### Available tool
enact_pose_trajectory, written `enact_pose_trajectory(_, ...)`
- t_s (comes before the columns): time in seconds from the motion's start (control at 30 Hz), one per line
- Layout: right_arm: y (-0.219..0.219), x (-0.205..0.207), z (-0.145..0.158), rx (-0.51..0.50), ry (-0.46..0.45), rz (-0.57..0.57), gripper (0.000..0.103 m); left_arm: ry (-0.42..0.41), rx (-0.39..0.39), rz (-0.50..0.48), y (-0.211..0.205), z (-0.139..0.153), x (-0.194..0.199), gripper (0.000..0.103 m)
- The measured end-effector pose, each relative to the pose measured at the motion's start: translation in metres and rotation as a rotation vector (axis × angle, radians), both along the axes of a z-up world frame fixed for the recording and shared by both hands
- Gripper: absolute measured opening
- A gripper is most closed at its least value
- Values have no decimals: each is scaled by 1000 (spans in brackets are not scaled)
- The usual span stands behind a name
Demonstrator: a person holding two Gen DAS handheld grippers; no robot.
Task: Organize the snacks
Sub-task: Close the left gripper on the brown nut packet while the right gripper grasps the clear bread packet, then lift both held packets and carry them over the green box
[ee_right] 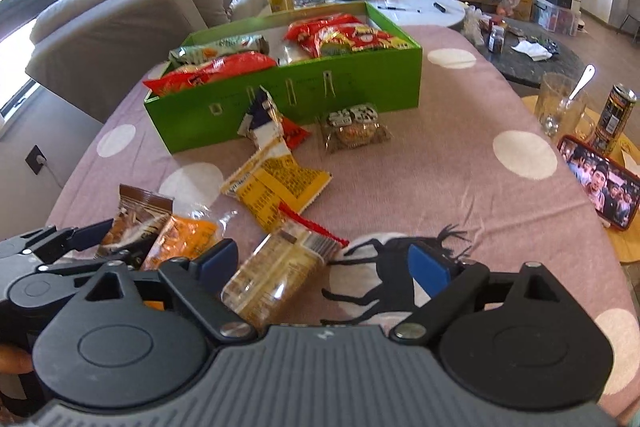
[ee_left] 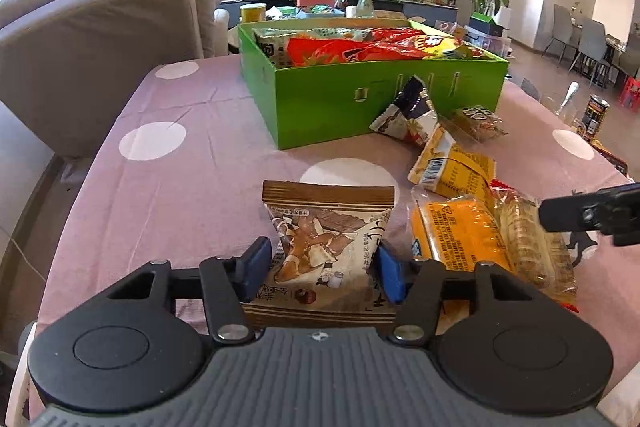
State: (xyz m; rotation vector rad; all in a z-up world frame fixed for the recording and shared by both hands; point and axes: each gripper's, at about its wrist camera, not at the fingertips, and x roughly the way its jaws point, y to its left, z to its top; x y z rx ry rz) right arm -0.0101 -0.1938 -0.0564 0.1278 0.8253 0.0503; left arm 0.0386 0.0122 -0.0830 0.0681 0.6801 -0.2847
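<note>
The left gripper (ee_left: 322,269) pinches a brown snack packet (ee_left: 326,227) lying on the pink tablecloth (ee_left: 180,195). The right gripper (ee_right: 320,267) stands wide open and empty over a clear cracker packet (ee_right: 276,271). Yellow packets (ee_right: 276,183) lie just beyond, and farther back sits the green box (ee_right: 320,87) filled with snacks.

Little print can be read. The brown snack packet (ee_left: 326,239) carries Chinese characters too small to make out. The yellow packet (ee_left: 452,169) shows a barcode and dense fine print, unreadable. A yellow-backed wrapper (ee_left: 460,235) bears a recycling-style triangle sign above illegible lines. The clear round snack pack (ee_right: 354,125) has bold black-and-white characters, not decipherable. The can (ee_right: 614,117) has unreadable lettering.
</note>
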Motion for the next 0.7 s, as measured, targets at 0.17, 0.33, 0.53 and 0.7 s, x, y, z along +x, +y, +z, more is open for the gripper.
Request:
enact_pose_trajectory(0.17, 2, 2, -6, 6, 42, -8, 67, -14, -30, 2, 4, 4, -3, 48)
enact_pose_trajectory(0.33, 5, 8, -11, 55, 88, -18, 67, -28, -36, 11, 7, 7, -7, 48)
enact_pose_trajectory(0.53, 20, 17, -16, 45, 111, -21, 67, -55, -33, 5, 10, 11, -13, 48)
enact_pose_trajectory(0.7, 32, 19, -19, -35, 85, -4, 64, -62, -58, 13, 16, 13, -13, 48)
